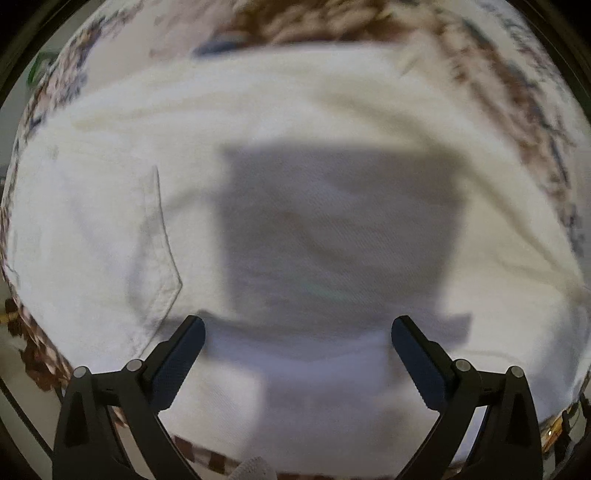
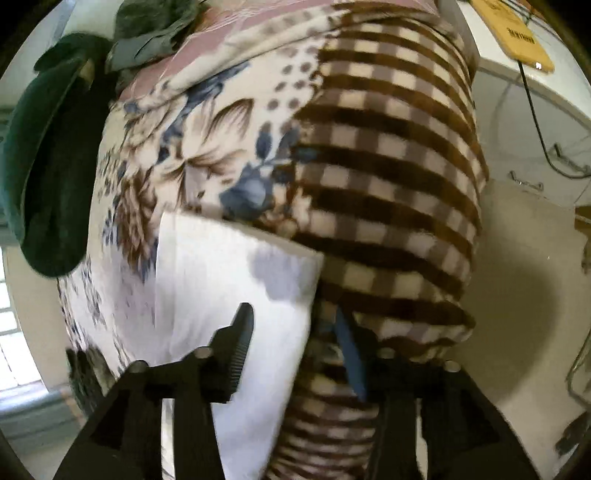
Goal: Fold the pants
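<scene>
White pants [image 1: 295, 110] lie spread over a patterned blanket [image 1: 332, 26], filling nearly all of the left wrist view. The left gripper [image 1: 298, 325] points straight down at them with its jaws spread wide and nothing between its fingers [image 1: 177, 365]; its boxy shadow [image 1: 332, 229] falls on the cloth just ahead. A stitched back pocket [image 1: 159, 258] shows to the left of that shadow, its pointed lower corner near the left finger. A long fold ridge runs across the fabric toward the far edge of the blanket, where brown and blue print shows past the cloth.

In the right wrist view, a folded end of the pants [image 2: 229, 280] lies on the blanket [image 2: 388, 177] with its square corner just beside the seam where the floral print meets the brown-and-cream check. The right gripper [image 2: 295, 332] is tilted steeply down over this corner. Its jaws stand partly apart: the left finger sits above the white cloth, the right finger, with a blue pad, above the check, and the pads do not press on the cloth. Motion blur leaves it unclear whether either tip touches the fabric. Dark green clothing [image 2: 48, 166] is heaped at the blanket's far left edge. To the right of the blanket, pale floor [image 2: 517, 295] is visible.
</scene>
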{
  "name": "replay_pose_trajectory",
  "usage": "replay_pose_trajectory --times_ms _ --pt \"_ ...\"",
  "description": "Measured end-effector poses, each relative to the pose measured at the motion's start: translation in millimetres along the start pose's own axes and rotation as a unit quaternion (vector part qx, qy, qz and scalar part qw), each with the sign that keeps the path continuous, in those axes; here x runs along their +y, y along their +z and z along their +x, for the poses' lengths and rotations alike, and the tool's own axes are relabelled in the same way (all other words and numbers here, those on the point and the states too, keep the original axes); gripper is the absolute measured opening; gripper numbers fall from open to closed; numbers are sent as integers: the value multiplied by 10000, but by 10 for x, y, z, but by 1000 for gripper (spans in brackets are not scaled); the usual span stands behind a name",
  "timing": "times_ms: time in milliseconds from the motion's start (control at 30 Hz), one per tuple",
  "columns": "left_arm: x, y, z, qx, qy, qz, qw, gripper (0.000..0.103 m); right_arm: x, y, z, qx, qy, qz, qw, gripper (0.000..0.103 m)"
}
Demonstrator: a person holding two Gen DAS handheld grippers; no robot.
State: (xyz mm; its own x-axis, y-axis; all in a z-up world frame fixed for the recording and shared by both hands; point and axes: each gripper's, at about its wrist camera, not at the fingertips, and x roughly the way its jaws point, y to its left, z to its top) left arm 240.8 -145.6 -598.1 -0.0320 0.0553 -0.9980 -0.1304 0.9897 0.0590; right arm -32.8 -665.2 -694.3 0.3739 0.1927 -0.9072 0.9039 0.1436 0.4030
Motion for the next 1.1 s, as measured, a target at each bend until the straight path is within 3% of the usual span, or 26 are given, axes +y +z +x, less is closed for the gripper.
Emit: replay_pose_trajectory --times_ms 100,167,267,400,467,500,633,933,1033,1100 --pt "-156 -13 -284 -335 190 235 9990 103 458 -306 -6 318 -11 -1043 9940 49" --pt "-251 52 -390 -497 256 334 9979 103 913 -617 145 824 120 -1822 9797 49" --pt "-442 242 -419 -682 439 531 9953 103 1743 -1160 595 1615 251 -2999 9399 49" --pt "-654 486 -221 -498 632 768 9938 103 2515 -1698 1350 2434 143 -3719 8957 49" --pt "-734 587 -72 -351 707 786 9938 103 2751 -1871 1689 2653 -117 -3901 8817 49" --pt "-743 631 -1 -338 709 774 9939 103 2808 -1923 1812 2658 -259 -3885 8819 49" --pt "-730 703 139 -265 629 700 9952 103 2811 -1837 2012 2521 -456 -3495 9012 49" --pt "-540 646 202 -318 520 688 9958 103 2668 -1664 1990 2482 -168 -3024 9201 49" --pt "-478 812 7 -488 620 682 9945 103 2668 -1641 1836 2576 47 -3016 9180 50" --pt "-373 678 -224 -686 518 620 9944 103 2604 -1571 1592 2438 286 -3093 9187 50"
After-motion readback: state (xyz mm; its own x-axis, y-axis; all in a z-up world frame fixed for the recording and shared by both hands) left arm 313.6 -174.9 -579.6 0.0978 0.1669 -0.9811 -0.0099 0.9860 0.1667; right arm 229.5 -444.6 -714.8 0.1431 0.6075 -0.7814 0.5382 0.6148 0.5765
